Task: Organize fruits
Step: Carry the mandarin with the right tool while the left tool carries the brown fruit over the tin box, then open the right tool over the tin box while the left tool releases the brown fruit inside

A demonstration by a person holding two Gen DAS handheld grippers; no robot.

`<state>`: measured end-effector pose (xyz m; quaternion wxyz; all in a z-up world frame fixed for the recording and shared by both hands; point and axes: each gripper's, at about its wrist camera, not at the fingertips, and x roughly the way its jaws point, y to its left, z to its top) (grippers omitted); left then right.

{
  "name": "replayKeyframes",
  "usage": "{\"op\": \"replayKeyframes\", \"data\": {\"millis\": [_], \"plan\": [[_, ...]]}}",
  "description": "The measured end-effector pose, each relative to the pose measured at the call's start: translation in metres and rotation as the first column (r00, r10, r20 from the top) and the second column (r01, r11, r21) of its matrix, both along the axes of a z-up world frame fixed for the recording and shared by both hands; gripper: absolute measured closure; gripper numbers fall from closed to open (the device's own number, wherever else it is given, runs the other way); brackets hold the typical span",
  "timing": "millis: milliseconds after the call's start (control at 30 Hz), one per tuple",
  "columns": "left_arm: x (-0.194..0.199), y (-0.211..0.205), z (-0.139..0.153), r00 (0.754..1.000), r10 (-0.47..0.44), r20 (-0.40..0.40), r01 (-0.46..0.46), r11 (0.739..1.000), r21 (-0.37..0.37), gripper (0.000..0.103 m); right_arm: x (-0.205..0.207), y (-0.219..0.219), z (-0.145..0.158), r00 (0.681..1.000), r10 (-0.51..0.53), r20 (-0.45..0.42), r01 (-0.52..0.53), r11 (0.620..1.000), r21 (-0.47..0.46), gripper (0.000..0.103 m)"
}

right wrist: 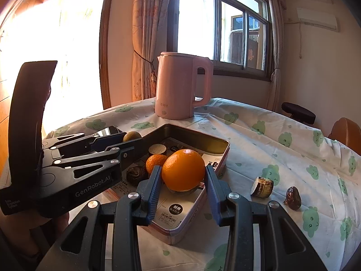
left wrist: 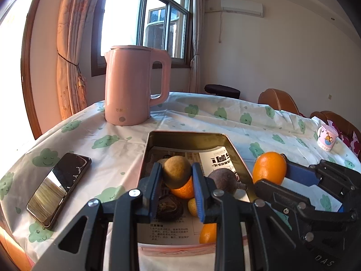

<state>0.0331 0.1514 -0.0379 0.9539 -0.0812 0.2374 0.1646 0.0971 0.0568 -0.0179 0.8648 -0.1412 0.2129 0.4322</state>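
Left tongs (left wrist: 174,180) grip a brown fruit (left wrist: 176,172) and right tongs (right wrist: 183,178) an orange (right wrist: 183,169) over the tin (right wrist: 222,155), which already holds several; two dark pieces (right wrist: 261,186) wait on the tabletop (right wrist: 259,149) at three o'clock.

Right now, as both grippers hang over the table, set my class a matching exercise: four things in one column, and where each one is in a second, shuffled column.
Things
1. orange
2. kiwi
3. phone
4. kettle

Places
A. lying flat on the tablecloth, left of the tin
B. standing on the table beyond the tin, before the window
C. between the fingers of the right gripper
D. between the fingers of the left gripper, above the tin

Pairs: 1-C, 2-D, 3-A, 4-B
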Motion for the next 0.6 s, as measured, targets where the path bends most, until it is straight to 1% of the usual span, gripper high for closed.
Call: {"op": "replayKeyframes", "data": {"millis": [367,600], "plan": [[0.003,0.002,-0.007,1.0,-0.015,-0.025,0.015,1.0,-0.008,0.075,0.002,0.01,-0.011,1.0,0.004,-0.024,-0.005,0.999,-0.046,0.063],[0.007,0.001,-0.011,0.998,-0.022,-0.051,0.021,1.0,-0.008,0.075,0.006,0.014,-0.02,0.998,-0.002,-0.067,-0.005,0.995,-0.096,0.063]]}}
